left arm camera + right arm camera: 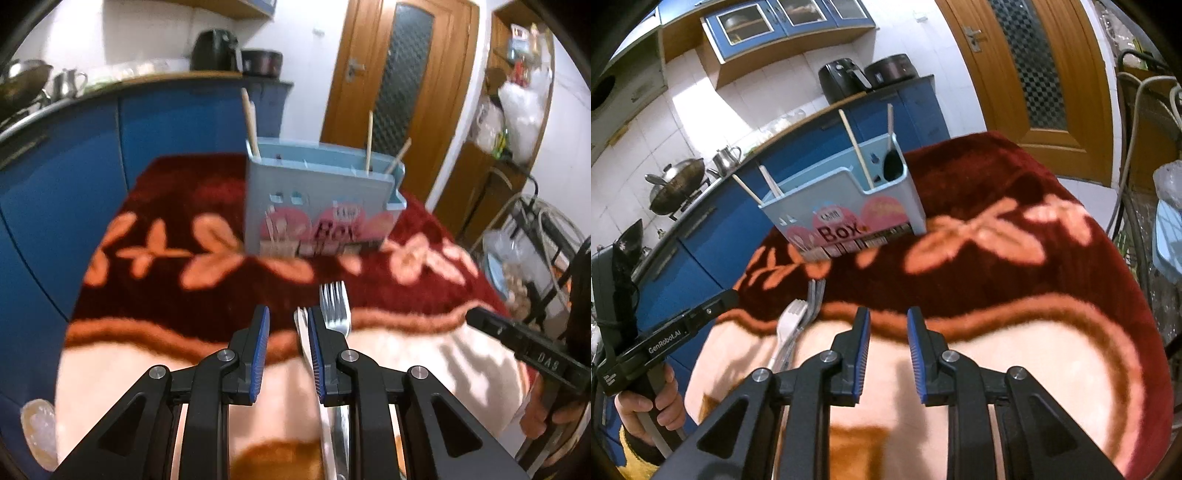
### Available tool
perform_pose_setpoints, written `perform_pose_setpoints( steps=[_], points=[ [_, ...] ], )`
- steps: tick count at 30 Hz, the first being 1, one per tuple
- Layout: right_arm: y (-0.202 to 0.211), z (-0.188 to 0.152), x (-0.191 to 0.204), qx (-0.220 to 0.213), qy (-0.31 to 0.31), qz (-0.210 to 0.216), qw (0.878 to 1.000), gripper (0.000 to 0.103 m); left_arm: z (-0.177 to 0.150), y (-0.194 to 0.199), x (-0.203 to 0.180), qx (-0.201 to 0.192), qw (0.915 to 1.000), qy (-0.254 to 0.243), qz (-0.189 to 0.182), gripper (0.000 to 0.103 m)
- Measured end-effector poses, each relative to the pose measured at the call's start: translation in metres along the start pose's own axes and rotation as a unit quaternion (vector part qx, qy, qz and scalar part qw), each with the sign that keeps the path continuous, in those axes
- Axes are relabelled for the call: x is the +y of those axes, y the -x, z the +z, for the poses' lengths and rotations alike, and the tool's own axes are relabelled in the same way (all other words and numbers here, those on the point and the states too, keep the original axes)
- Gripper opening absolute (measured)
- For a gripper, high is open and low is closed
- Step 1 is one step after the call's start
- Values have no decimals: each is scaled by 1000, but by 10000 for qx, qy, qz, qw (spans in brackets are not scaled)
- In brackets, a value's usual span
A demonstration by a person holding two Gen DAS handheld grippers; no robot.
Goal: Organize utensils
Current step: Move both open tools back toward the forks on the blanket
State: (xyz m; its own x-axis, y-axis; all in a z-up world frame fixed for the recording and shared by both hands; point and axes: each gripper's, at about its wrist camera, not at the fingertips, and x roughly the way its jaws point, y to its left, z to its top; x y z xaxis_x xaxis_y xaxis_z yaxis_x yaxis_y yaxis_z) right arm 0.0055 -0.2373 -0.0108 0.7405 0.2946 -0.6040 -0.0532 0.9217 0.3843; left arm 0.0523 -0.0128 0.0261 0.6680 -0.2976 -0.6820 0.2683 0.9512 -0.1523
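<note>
Because the forks (334,314) lie side by side and touching on the blanket (207,288), well short of the box (317,206), a grab could catch both or nudge them apart. Their tines point toward the box, long axes running from it back under the left gripper (286,354). Both the left gripper and the right gripper (888,356) gape empty.

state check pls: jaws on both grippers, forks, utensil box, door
left gripper: jaws open, nothing between them
right gripper: jaws open, empty
metal fork: lying flat on blanket, tines toward box
white fork: lying flat beside the metal forks
utensil box: upright on blanket, chopsticks and a dark spoon standing inside
door: closed
</note>
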Motion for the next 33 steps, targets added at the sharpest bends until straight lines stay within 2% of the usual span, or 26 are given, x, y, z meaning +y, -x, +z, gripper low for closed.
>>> perform_pose_setpoints(
  steps=[10,15,23,25,26,27,33],
  points=[
    [-9,-4,-12,120,-131,-59,9998,25,-10,-39,-4,817,9965,-85,-166,24],
    [-12,-7,-19,165,-225,-85,9996,25,-9,-49,-3,1005,9945,-18,-303,25],
    [-17,-9,-25,239,-292,-109,9992,25,-3,-58,-6,1135,9917,70,-592,24],
    [-17,-9,-25,237,-291,-105,9992,25,-3,-58,-5,1114,9914,123,-670,20],
    [-17,-9,-25,234,-290,-102,9993,25,-3,-57,-4,1087,9916,147,-687,12],
    [-17,-9,-25,234,-289,-103,9993,25,-2,-56,-4,1049,9915,180,-751,8],
    [-18,-10,-23,253,-258,-87,9993,25,-2,-46,1,901,9917,312,-868,3]
  ],
)
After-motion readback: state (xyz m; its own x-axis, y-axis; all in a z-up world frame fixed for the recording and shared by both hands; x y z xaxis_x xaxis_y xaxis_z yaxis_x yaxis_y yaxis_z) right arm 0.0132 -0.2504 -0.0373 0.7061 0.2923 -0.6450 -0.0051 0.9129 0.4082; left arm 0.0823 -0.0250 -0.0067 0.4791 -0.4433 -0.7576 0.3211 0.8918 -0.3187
